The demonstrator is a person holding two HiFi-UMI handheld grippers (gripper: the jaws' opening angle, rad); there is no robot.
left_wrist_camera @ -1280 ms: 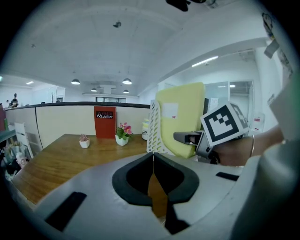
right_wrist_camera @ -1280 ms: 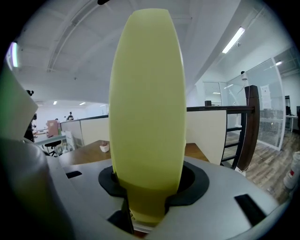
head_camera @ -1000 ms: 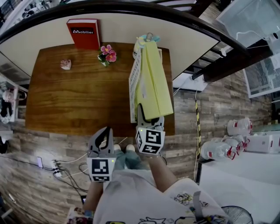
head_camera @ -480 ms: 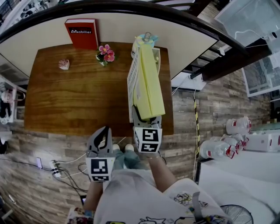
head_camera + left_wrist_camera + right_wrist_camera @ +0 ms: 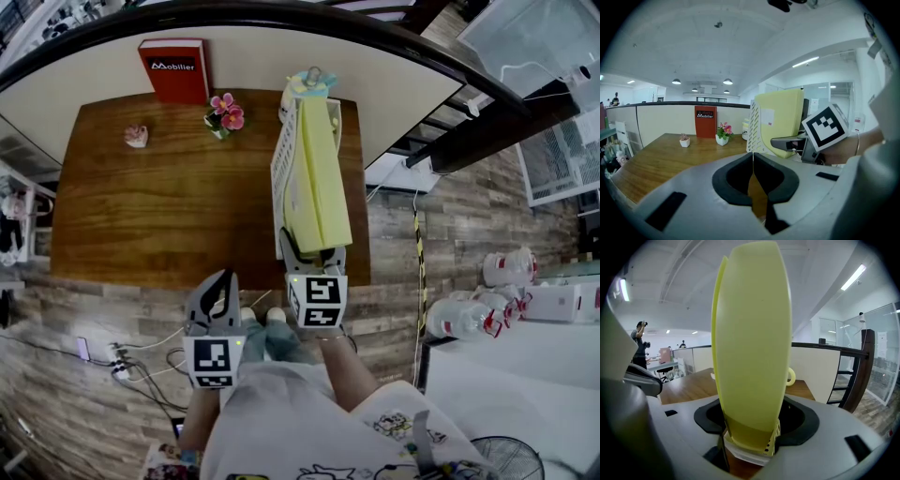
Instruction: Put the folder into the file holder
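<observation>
A pale yellow folder (image 5: pixel 317 183) stands on edge in the white perforated file holder (image 5: pixel 280 169) on the right side of the wooden table (image 5: pixel 169 206). My right gripper (image 5: pixel 312 255) is at the folder's near end. Its jaws have just been opening and now stand wide, with the folder (image 5: pixel 752 348) between them and a gap on each side. My left gripper (image 5: pixel 217 286) hangs shut and empty off the table's near edge, in front of the person's body. In the left gripper view the folder (image 5: pixel 780 117) and the holder (image 5: pixel 753 129) show to the right.
A red box (image 5: pixel 174 70) stands against the partition at the back of the table. Beside it are a small pot of pink flowers (image 5: pixel 225 114) and a little pink ornament (image 5: pixel 137 137). Cables and a power strip (image 5: pixel 122 364) lie on the floor below the left gripper.
The folder has swung from leaning right to standing straighter in the holder. The right gripper's jaws have spread apart around it. The left gripper has stayed put.
</observation>
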